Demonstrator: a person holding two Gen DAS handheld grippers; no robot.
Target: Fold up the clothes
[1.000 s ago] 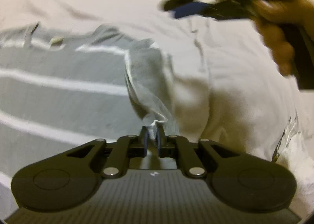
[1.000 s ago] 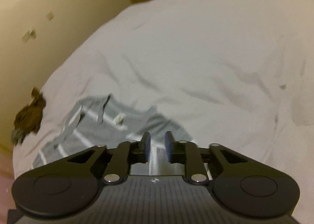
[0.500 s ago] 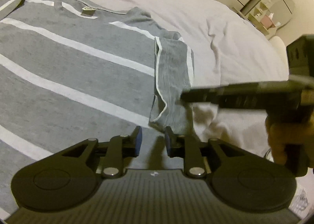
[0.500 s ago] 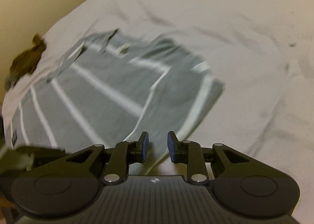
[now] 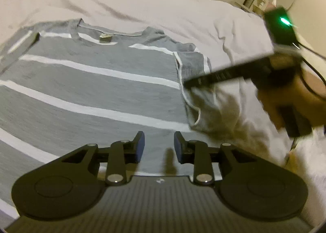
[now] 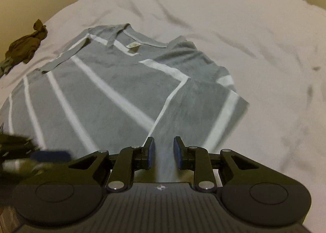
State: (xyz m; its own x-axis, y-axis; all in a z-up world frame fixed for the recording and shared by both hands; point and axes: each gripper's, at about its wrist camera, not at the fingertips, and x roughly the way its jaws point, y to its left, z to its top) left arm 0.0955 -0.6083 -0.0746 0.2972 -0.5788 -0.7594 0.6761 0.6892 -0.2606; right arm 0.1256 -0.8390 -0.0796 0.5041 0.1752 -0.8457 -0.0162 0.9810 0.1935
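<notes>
Left wrist view: the grey striped T-shirt [image 5: 85, 82] is seen spread flat on the white bedsheet [image 5: 142, 2], its right sleeve [image 5: 191, 73] folded inward over the body. The left gripper [image 5: 159, 147] is held above the shirt with fingers spread and nothing between them. The right gripper [image 6: 163, 151], likewise parted and empty, is held over the folded sleeve. A crumpled brown garment [image 6: 24, 45] is seen near the bed's far left edge, well apart from the shirt.
</notes>
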